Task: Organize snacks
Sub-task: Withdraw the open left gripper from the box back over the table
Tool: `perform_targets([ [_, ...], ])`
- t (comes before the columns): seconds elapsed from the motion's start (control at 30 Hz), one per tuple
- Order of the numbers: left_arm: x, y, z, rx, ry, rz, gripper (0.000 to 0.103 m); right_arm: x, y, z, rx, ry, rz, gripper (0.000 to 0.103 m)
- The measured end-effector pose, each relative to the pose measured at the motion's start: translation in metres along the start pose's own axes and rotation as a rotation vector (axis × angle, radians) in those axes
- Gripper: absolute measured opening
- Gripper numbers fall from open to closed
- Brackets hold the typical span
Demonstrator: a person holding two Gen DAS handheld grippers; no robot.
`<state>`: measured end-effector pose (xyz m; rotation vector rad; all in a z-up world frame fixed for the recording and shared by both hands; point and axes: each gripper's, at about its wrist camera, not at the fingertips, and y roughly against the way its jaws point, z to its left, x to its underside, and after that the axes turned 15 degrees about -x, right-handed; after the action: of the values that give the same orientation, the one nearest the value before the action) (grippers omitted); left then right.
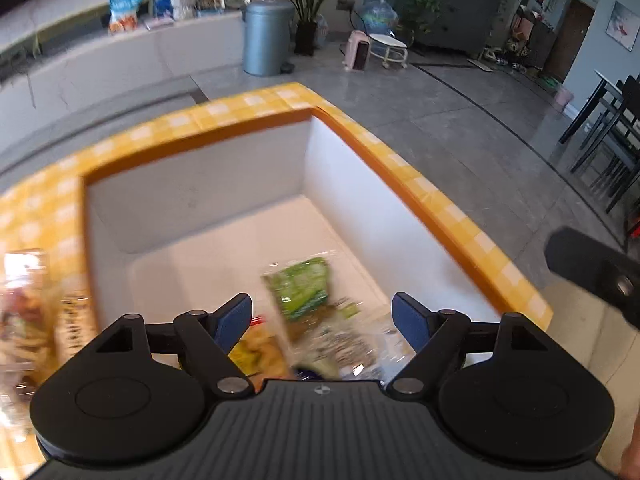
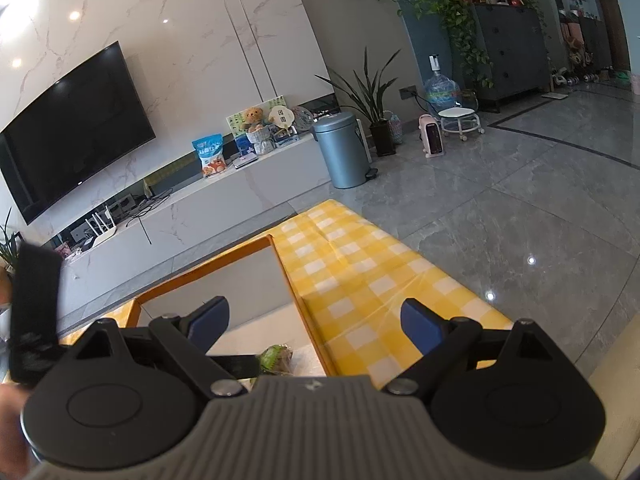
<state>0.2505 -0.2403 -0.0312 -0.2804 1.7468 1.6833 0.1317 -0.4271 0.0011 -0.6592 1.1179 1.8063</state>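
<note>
A box with a yellow checked rim [image 1: 404, 168] and white inside stands below me. Several snack packs lie in it: a green pack [image 1: 302, 286], a yellow pack [image 1: 260, 354] and a clear speckled pack [image 1: 352, 346]. My left gripper [image 1: 322, 320] is open and empty above these packs. Another snack pack [image 1: 28, 312] lies blurred outside the box at the left. My right gripper [image 2: 316, 322] is open and empty above the box's right checked flap [image 2: 360, 268]; the green pack [image 2: 276, 358] shows just below it.
A grey bin [image 2: 340, 148] stands on the tiled floor beyond the box. A low white TV cabinet [image 2: 200, 208] with a blue snack bag [image 2: 210, 154] runs along the wall. Dark dining chairs [image 1: 608, 148] stand at the far right.
</note>
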Motion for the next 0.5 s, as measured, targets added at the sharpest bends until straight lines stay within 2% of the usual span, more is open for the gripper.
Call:
perform_targets([
  [0.17, 0.019, 0.037, 0.04, -0.04, 0.051, -0.02, 0.091, 0.003, -0.002, 0.007, -0.018, 0.015, 0.015, 0.091],
  [0.37, 0.036, 0.086, 0.093, -0.136, 0.157, -0.044, 0.087, 0.003, -0.001, 0.03, -0.086, 0.062, 0.022, 0.091],
  [0.5, 0.046, 0.114, 0.124, -0.175, 0.209, -0.06, 0.087, 0.004, 0.002, 0.054, -0.136, 0.096, 0.02, 0.091],
])
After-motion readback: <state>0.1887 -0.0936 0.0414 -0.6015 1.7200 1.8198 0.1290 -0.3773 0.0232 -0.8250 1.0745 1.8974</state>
